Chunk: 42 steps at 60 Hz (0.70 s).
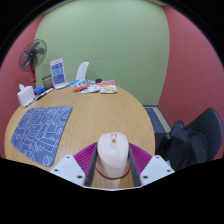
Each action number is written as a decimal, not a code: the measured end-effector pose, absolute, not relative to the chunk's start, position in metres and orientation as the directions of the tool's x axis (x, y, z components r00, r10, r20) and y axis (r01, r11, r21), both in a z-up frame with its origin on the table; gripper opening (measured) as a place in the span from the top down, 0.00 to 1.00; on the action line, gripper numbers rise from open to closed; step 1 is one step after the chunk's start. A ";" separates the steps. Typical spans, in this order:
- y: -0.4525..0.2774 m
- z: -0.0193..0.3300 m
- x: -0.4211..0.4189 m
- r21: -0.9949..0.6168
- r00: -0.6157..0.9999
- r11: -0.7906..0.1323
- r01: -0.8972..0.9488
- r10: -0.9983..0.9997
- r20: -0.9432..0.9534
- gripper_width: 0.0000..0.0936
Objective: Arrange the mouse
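A pale beige mouse (112, 153) sits between my gripper's (112, 166) two fingers, its nose pointing away from me. Both magenta pads (88, 157) press against its sides, so the gripper is shut on the mouse. It hangs over the near edge of the round wooden table (100, 115). A blue patterned mouse mat (40, 133) lies on the table to the left, ahead of the fingers.
At the table's far side stand a white framed card (59, 72), a small white stand (81, 71), a white bottle (25, 95) and scattered small items (100, 88). A fan (34, 53) stands at the back left. A black office chair (195, 140) is at the right.
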<state>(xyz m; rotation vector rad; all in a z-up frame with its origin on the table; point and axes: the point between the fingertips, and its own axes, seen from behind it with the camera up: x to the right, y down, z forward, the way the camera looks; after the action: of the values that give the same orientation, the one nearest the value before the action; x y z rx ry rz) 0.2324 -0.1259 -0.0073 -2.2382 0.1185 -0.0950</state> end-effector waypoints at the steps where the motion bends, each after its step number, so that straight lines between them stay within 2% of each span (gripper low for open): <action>1: -0.124 -0.008 0.233 -0.785 0.993 -0.617 -0.050 -0.117 0.029 0.43; 9: -0.123 -0.005 0.233 -0.778 0.990 -0.624 -0.070 -0.140 0.023 0.56; 17: -0.125 0.014 0.241 -0.774 0.982 -0.629 -0.079 -0.181 0.047 0.59; 20: -0.122 0.036 0.245 -0.790 0.978 -0.610 -0.067 -0.198 0.071 0.59; 24: -0.113 0.081 0.250 -0.827 0.966 -0.557 -0.073 -0.246 0.080 0.59; 34: -0.067 0.219 0.216 -0.933 0.958 -0.352 -0.071 -0.286 0.035 0.59; 38: -0.050 0.247 0.176 -0.951 0.968 -0.301 -0.069 -0.250 0.009 0.59; 42: -0.033 0.251 0.125 -0.953 0.982 -0.296 -0.062 -0.187 -0.006 0.59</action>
<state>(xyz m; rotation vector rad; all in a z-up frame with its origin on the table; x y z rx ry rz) 0.1247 -0.0331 0.2509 -1.8714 0.1807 -0.1238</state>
